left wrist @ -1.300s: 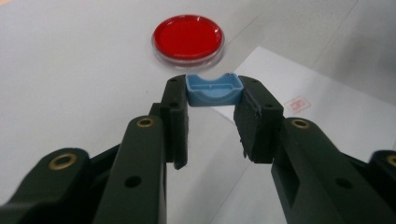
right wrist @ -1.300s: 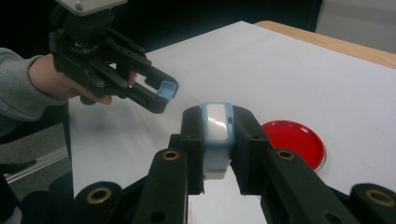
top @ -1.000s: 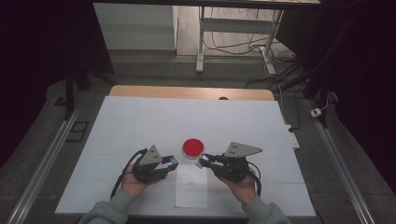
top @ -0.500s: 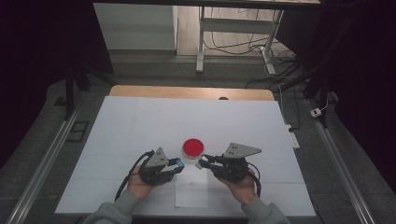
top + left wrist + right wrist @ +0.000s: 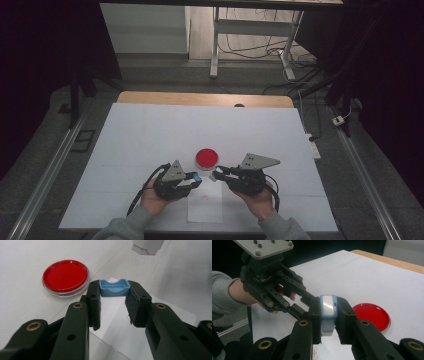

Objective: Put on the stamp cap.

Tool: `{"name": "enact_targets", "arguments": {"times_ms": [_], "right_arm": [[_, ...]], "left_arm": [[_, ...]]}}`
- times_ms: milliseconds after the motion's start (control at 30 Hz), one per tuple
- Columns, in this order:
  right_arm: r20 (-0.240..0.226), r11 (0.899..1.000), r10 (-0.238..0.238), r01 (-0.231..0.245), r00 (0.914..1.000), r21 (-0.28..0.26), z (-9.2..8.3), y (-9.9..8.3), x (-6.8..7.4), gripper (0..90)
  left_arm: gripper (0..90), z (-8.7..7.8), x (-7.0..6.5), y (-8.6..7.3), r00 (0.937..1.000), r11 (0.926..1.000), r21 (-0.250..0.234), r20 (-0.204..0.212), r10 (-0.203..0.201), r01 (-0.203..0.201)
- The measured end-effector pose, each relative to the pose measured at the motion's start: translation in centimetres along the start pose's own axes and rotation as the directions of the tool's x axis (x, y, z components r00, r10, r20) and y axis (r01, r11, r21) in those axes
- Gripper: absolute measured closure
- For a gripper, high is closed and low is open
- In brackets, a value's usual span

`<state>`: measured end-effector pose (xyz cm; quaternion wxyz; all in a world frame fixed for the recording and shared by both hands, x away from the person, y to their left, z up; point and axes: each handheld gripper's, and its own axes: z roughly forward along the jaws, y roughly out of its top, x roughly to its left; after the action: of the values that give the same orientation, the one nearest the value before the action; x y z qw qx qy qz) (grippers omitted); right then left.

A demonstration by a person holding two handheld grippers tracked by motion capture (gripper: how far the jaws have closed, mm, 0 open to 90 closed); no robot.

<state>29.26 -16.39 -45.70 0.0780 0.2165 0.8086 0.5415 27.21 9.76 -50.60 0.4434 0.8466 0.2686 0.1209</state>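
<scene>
left gripper [image 5: 115, 293] is clamped on a small blue cap [image 5: 114, 288], held at the jaw tips just above a white paper sheet [image 5: 150, 322]; right gripper [image 5: 328, 312] is clamped on a white stamp body with a blue band [image 5: 328, 311], raised over the same sheet and close to the left gripper's tips. the two grippers face each other near the front edge of the white table [image 5: 150, 130], cap and stamp body apart. a red ink pad in a round clear dish [image 5: 206, 158] rests on the table just beyond them

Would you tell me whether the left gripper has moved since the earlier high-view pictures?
Yes: the left gripper has shifted right, closer to the red dish.
</scene>
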Motion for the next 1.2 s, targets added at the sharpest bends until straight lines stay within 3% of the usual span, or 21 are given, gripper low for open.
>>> {"name": "enact_targets", "arguments": {"times_ms": [567, 1200], "right_arm": [[-0.009, 1.0, 0.006, -0.006, 0.9999, 0.001, 0.3, -0.1, 0.3, 75.3], [0.03, 0.996, 0.084, -0.084, 0.996, 0.006, 1.2, -0.6, 0.9, 75.3]], "left_arm": [[65.4, 1.5, -1.2, 0.6, 0.9994, 0.9995, 0.013, 0.019, 0.028, -0.028], [65.4, 1.9, -1.9, 0.7, 0.9981, 0.9982, 0.011, -0.012, 0.06, -0.06]]}}
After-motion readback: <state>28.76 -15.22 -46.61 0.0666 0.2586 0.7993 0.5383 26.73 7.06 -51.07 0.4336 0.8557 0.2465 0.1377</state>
